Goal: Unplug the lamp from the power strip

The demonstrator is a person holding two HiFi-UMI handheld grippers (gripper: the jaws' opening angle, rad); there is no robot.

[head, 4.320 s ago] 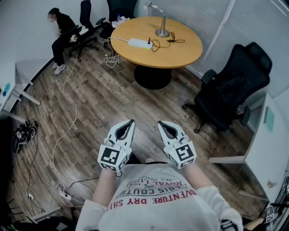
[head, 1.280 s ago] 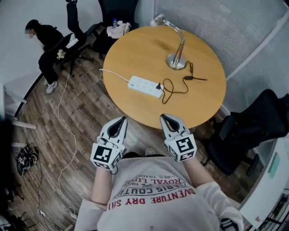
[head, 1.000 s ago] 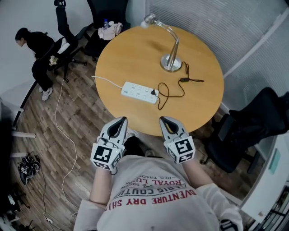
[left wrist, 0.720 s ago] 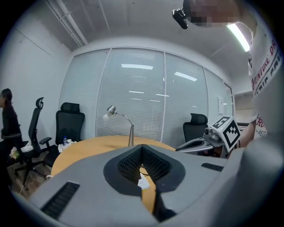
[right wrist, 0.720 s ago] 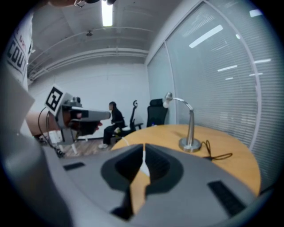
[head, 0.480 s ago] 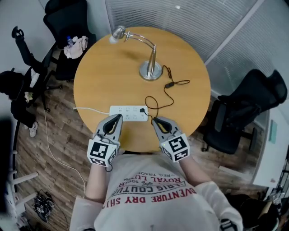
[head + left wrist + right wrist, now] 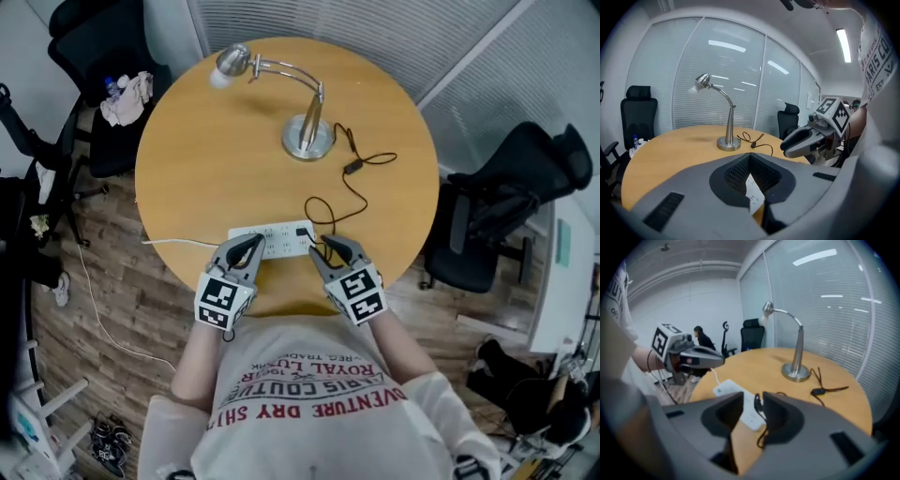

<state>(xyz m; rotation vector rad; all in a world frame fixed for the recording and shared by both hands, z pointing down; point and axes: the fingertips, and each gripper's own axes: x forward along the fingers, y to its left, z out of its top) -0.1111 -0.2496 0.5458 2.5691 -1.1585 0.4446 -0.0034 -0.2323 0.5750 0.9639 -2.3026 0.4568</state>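
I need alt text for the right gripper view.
The right gripper, its jaws just opening, frames the lamp's black plug in a white power strip on a wooden table; nothing is gripped. The lamp stands behind.

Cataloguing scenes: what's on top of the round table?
Silver desk lamp, black cord, white power strip with the plug in. Left gripper and right gripper hide parts of the strip; the right's jaws have just been opening, nothing gripped between them.

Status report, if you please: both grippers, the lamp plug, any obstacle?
Left gripper shut, empty. Right gripper open, jaws just opening, nothing between them yet. Black plug seated in white rectangular power strip, just ahead. No obstacle seen.
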